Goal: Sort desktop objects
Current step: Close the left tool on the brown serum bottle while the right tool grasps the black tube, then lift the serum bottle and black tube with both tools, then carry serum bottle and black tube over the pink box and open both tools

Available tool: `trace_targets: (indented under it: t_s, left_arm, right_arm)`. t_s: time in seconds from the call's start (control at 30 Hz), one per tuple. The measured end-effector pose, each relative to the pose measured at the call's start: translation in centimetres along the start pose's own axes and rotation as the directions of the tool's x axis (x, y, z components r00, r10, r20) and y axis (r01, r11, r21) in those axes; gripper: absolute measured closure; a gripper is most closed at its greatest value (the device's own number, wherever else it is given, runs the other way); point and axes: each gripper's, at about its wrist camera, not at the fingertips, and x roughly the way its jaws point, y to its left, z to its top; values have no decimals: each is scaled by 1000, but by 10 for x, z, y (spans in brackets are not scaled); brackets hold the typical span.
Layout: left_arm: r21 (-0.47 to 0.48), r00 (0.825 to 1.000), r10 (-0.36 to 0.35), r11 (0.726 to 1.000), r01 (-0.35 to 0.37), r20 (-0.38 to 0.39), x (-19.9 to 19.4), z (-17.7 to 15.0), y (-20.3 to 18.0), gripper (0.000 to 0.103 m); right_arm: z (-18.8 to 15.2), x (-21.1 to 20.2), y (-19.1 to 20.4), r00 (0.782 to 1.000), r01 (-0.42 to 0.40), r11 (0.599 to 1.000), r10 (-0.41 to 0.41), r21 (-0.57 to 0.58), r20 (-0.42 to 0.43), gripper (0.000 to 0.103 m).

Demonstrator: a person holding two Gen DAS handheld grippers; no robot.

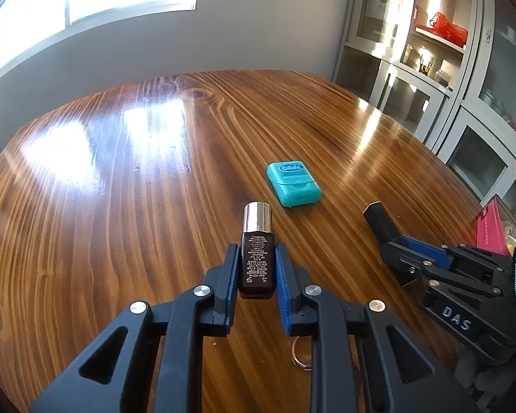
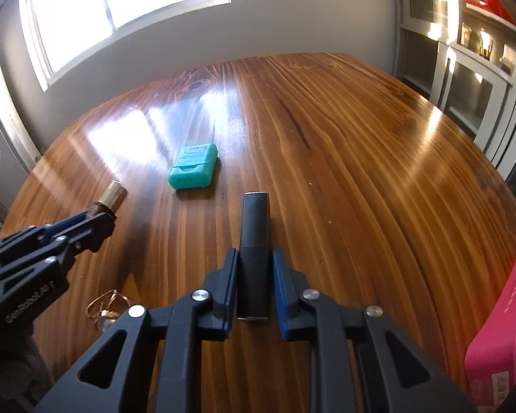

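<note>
- While both tools tilt down toward the wooden table (image 1: 127, 179), the left gripper (image 1: 257, 268) pinches a small dark bottle (image 1: 256, 258) with a silver cap, lifted off the wood.
- Beside it, the right gripper (image 2: 254, 275) is clamped on a slim black tube (image 2: 254, 247), its far end pointing away.
- Between and beyond them, a teal floss box (image 1: 294, 184) lies flat on the table, untouched.
- Only the left view reads "Glide" on that box.
- Only the right view shows most of the pink box (image 2: 502, 337) at the table's edge, and gold rings (image 2: 105, 306) near the left tool.
</note>
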Motion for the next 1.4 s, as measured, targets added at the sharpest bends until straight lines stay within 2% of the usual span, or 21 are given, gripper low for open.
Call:
trace_targets:
  t_s: [0.33, 0.67, 1.4]
  left_arm:
    - [10, 1000, 3, 1000, -3, 25, -7, 2, -6, 81]
    - [54, 999, -18, 998, 15, 44, -13, 6, -24, 81]
    - [132, 995, -36, 991, 24, 90, -28, 3, -52, 81]
  right_arm:
    - [-11, -35, -1, 996, -48, 999, 46, 24, 79, 81]
    - [-25, -67, -6, 991, -33, 999, 27, 44, 130, 81]
    - [-45, -114, -31, 983, -13, 995, -6, 98, 183, 81]
